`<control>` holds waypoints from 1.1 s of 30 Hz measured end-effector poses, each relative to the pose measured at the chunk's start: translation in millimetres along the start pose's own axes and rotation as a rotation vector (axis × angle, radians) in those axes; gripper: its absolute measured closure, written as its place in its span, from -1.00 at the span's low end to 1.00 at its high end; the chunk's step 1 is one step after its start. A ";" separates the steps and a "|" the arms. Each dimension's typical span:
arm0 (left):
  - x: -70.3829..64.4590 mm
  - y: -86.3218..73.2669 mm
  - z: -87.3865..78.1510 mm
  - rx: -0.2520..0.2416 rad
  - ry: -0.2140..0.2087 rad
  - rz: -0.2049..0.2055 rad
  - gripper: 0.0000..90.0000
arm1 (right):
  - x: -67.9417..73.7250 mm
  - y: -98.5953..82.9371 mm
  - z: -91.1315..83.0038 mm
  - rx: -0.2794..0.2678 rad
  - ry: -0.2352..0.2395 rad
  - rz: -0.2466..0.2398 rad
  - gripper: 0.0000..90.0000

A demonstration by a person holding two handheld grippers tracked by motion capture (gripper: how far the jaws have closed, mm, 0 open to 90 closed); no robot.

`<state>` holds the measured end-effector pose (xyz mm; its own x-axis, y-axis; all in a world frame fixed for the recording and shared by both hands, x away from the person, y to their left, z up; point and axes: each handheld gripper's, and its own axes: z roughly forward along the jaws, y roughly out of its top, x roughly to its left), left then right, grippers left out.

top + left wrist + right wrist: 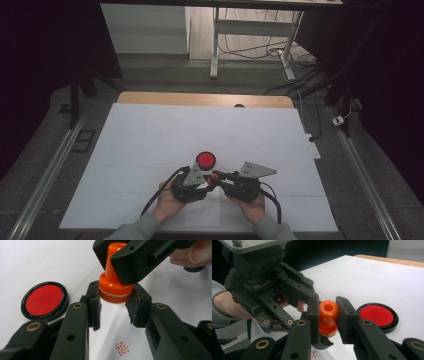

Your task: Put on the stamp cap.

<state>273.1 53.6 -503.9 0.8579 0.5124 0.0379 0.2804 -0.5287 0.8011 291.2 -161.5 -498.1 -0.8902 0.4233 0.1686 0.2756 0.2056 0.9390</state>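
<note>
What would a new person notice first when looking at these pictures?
First, the bright orange stamp, held up above the white paper near the person's edge of the table, where the two grippers meet. The right gripper is shut on its handle, while the left gripper has a jaw on each side of its wide base. Next comes the round red ink pad lying open just beyond, and a small red print already on the paper.
</note>
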 end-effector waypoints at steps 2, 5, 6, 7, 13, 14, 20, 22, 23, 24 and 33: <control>0.3 -0.3 0.6 0.005 -0.002 0.002 0.45 | 0.1 -0.6 0.6 0.003 -0.003 -0.002 0.62; 0.8 0.3 0.4 -0.005 0.003 -0.001 0.45 | 0.2 -0.3 1.0 0.004 -0.007 -0.008 0.62; 0.9 0.5 -0.3 -0.012 0.003 -0.005 0.45 | 0.0 0.6 0.7 0.001 -0.007 -0.012 0.62; 1.0 0.8 -0.9 -0.016 0.004 -0.004 0.45 | -0.2 1.5 0.4 -0.003 -0.005 -0.009 0.62; 1.8 0.4 -0.5 -0.028 0.003 0.000 0.44 | 0.9 3.1 -0.7 -0.006 -0.015 -0.014 0.61; 2.1 0.2 -0.5 -0.033 0.002 -0.006 0.44 | 0.7 3.4 -0.7 -0.007 -0.016 -0.016 0.61; 3.9 -0.5 1.3 -0.035 -0.003 -0.020 0.42 | -1.0 4.7 0.0 -0.004 -0.016 -0.012 0.61; 4.2 -0.6 1.7 -0.035 0.000 -0.024 0.36 | -1.2 4.2 0.4 0.002 -0.018 -0.012 0.61; 4.6 -0.7 1.8 -0.033 -0.004 -0.025 0.33 | -1.2 4.1 0.6 0.003 -0.019 -0.011 0.61; 5.0 -0.8 2.0 -0.030 -0.006 -0.027 0.30 | -1.3 4.0 0.7 0.004 -0.019 -0.013 0.61; 7.5 -2.6 0.7 0.003 -0.015 -0.046 -0.10 | -4.0 5.0 -1.5 -0.002 -0.033 -0.013 0.61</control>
<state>279.0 58.3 -506.1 0.8503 0.5262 -0.0074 0.3208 -0.5072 0.7999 295.6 -163.5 -493.7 -0.8811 0.4498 0.1464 0.2633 0.2094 0.9417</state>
